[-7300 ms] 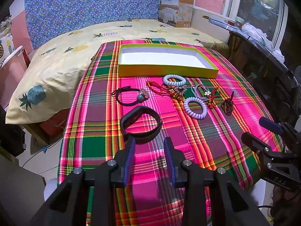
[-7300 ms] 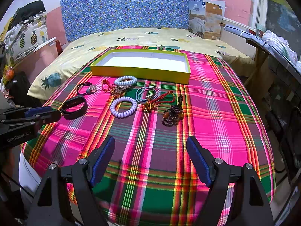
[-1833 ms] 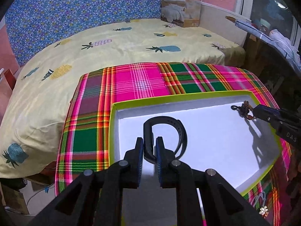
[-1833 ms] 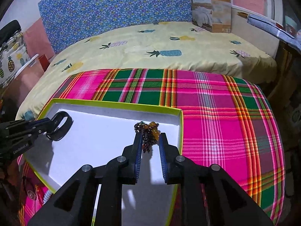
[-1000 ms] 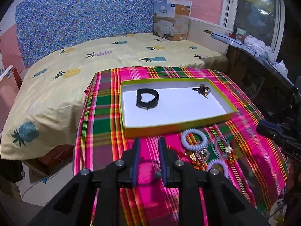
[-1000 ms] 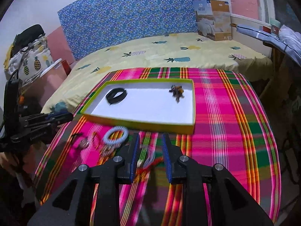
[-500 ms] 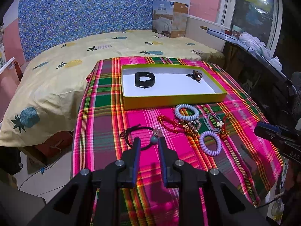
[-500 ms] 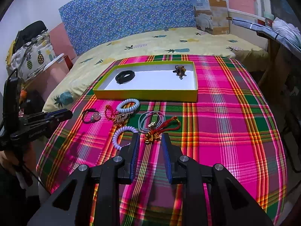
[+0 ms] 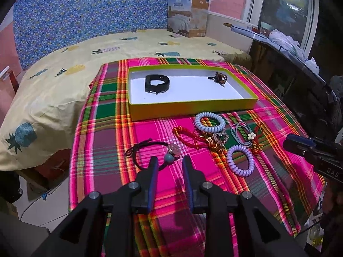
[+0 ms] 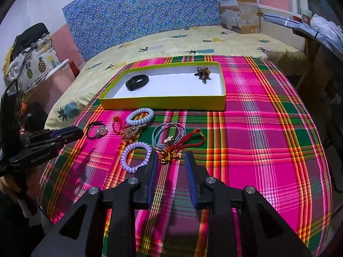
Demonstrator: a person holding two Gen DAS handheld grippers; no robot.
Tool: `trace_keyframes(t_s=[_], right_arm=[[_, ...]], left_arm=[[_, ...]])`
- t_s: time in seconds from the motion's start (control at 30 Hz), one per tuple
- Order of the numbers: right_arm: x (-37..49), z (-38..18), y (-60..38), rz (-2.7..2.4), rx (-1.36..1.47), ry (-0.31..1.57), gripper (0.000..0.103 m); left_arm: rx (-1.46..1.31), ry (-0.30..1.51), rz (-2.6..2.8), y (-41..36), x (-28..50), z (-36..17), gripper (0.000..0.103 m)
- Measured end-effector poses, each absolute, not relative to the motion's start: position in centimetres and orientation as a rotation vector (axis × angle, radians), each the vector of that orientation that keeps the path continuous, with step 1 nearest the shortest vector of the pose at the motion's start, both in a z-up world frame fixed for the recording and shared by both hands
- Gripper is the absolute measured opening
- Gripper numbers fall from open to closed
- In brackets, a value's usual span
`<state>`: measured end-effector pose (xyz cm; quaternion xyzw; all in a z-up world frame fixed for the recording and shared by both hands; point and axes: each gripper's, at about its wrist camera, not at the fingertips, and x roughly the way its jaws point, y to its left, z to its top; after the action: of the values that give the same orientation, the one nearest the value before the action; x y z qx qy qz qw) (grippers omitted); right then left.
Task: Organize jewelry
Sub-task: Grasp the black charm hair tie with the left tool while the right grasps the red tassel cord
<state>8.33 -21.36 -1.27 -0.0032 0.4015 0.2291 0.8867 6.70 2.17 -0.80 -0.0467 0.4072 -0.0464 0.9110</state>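
With the black bangle [image 9: 157, 83] and beaded charm [image 9: 220, 78] now dropped in the yellow tray [image 9: 193, 108], both empty grippers have returned, jaws opening: left gripper [image 9: 169, 164] over the black cord bracelet [image 9: 150, 153], right gripper [image 10: 171, 160] over the red knotted charm [image 10: 182, 145]

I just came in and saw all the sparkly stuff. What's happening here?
A person is sorting jewelry into a yellow-green tray. A black band and a brown beaded bracelet already lie inside. The left gripper nears a black cord bracelet, the right gripper a red knotted charm. Both jaws are opening, empty.
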Motion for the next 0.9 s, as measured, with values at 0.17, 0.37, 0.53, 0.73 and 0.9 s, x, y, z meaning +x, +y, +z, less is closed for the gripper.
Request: trace_keyframes(t_s=[0.17,0.37,0.53,0.73,0.9], right_arm=[[9.3,-2.3,-21.2,0.465,0.005,0.861,0.045],[10.1,-3.6,-20.1,0.463,-0.028,0.890,0.045],[11.1,-4.5,-19.3,0.444,-0.036,0.912,0.045],[11.3,-4.9,-18.6,0.425,-0.080,0.906,0.044],[10.8,-4.7,-17.7,0.436,-0.132,0.889,0.024]], left_arm=[[-0.088,0.862,-0.103,2.0,7.8,-1.9,0.032],[-0.074,0.889,-0.101,1.9,8.7,-3.0,0.032],[-0.049,0.898,-0.102,1.4,8.9,-3.5,0.032],[-0.013,0.895,-0.096,1.0,9.3,-3.6,0.032],[0.028,0.895,-0.077,0.4,9.6,-3.6,0.032]])
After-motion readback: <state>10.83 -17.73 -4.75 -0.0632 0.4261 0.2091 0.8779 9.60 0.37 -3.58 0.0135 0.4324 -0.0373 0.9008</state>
